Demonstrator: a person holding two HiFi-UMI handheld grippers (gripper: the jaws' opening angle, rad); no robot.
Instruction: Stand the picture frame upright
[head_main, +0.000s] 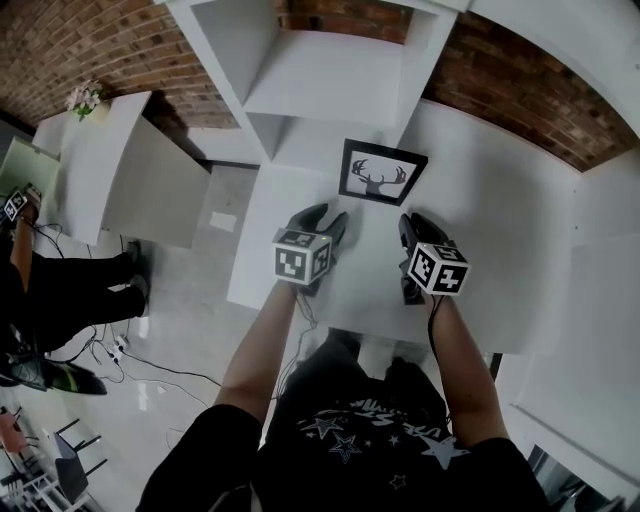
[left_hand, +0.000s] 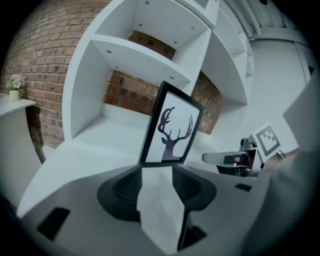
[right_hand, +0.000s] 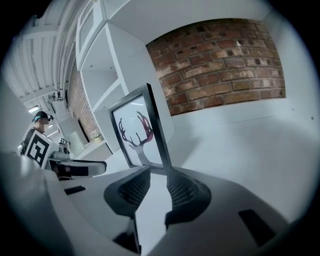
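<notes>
1. Closest in, from the head view: both forearms reach out, left gripper and right gripper side by side over the white tabletop, a marker cube on top of each.
2. The left gripper view tells what the head view can't: its fingers stand wide apart with only bare tabletop between them; the right gripper shows off to one side.
3. The right gripper view shows fingers apart as well, the gap narrower, nothing in it.
4. Just past both sets of fingertips is the picture frame; it stands upright on the tabletop, black border, antlered deer silhouette on white; the head view shows clear space between it and both grippers.
5. Behind it is the white shelf unit, then the brick wall.
6. Farthest out: the head view catches a small flower pot on a side ledge and a second person's legs at the left; the right gripper view alone shows a capped person far off.
</notes>
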